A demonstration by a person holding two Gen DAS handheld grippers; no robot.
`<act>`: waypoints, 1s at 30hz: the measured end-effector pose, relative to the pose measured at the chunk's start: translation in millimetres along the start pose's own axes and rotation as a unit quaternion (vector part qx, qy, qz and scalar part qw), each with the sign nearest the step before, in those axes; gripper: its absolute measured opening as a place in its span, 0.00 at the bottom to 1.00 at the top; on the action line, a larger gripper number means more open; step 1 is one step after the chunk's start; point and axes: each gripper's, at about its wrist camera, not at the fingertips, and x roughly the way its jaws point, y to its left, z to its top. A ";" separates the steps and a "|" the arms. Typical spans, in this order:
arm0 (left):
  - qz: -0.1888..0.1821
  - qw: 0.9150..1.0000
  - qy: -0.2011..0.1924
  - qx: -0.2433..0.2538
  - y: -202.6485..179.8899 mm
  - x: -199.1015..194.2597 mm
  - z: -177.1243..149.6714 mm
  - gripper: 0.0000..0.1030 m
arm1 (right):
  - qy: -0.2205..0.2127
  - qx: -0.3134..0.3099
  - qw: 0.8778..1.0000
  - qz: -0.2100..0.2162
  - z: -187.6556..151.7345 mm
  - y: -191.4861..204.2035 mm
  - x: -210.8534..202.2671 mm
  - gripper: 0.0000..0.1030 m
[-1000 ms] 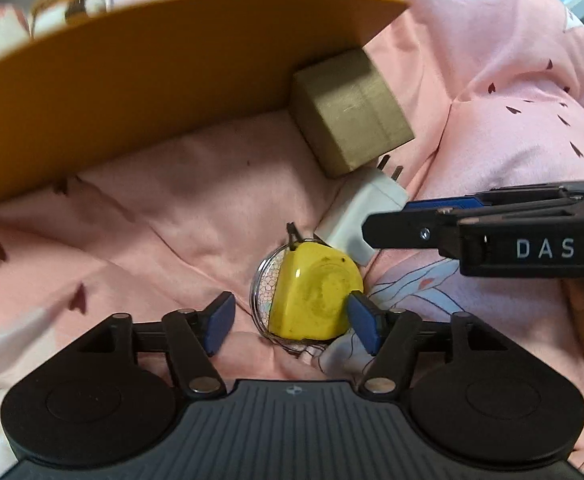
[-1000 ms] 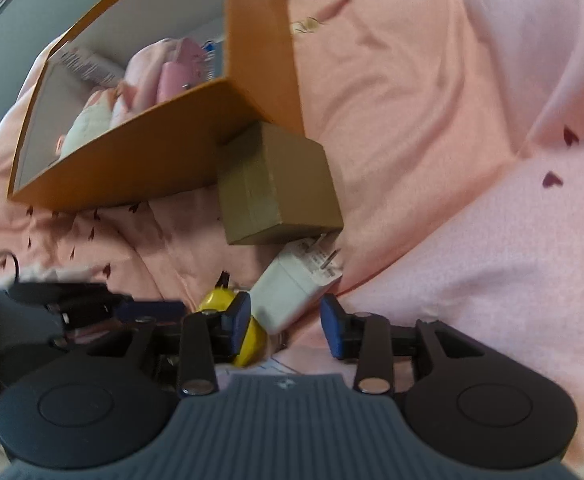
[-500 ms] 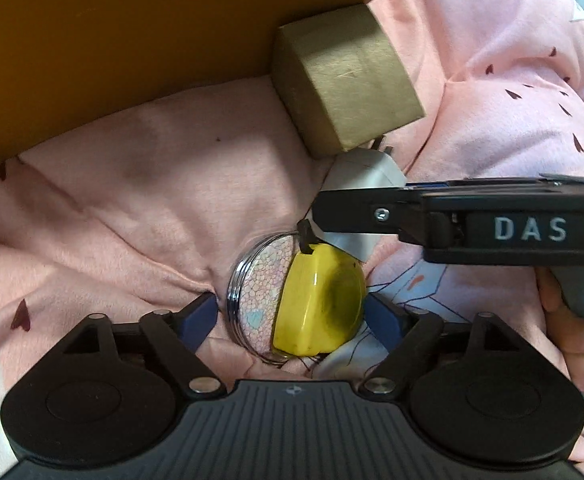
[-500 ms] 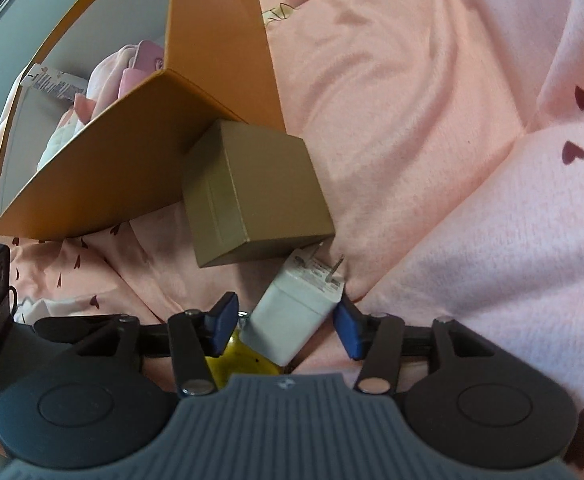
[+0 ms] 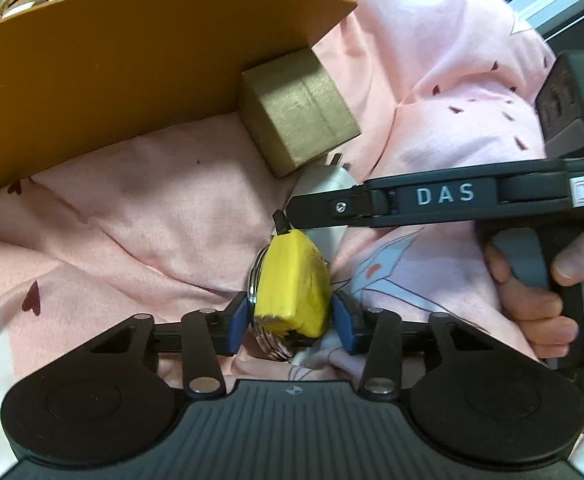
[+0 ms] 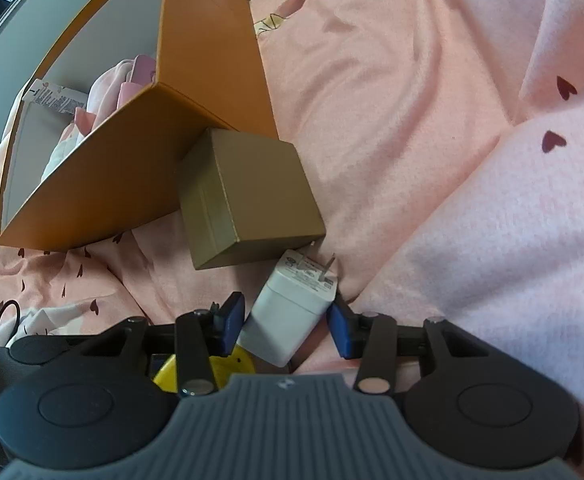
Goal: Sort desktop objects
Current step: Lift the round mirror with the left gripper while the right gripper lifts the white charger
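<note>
Leaning on the pink bedding (image 5: pixel 151 200) at the left, the orange box (image 5: pixel 111 72) stands open with soft pink things inside; the small brown carton (image 5: pixel 300 108) sits against its corner; just below, the left gripper (image 5: pixel 292 320) has just been closing and its blue pads now press both sides of the yellow tape measure (image 5: pixel 292 284), a round mirror (image 5: pixel 269 344) caught behind it; further right, the right gripper (image 6: pixel 287 324) has just been narrowing around the white charger (image 6: pixel 296 300), pads touching its sides, prongs pointing away; a hand (image 5: pixel 540 292) grips that tool's handle.
</note>
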 end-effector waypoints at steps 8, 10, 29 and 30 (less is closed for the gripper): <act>-0.022 0.998 0.002 -0.059 8.0 28.6 13.0 0.45 | 0.000 -0.008 1.000 -0.008 -1.5 7.1 1.0 0.46; -0.026 0.998 -0.006 -0.062 8.9 22.6 11.4 0.42 | -0.003 -0.010 1.000 -0.006 -2.7 8.5 -1.0 0.45; 0.125 0.985 -0.105 -0.051 23.8 -33.8 21.3 0.38 | -0.005 -0.088 0.996 0.001 -4.3 20.6 -1.4 0.40; 0.135 0.985 -0.102 -0.038 19.4 -32.1 22.9 0.38 | -0.004 -0.096 0.995 -0.001 -4.8 23.0 -0.6 0.40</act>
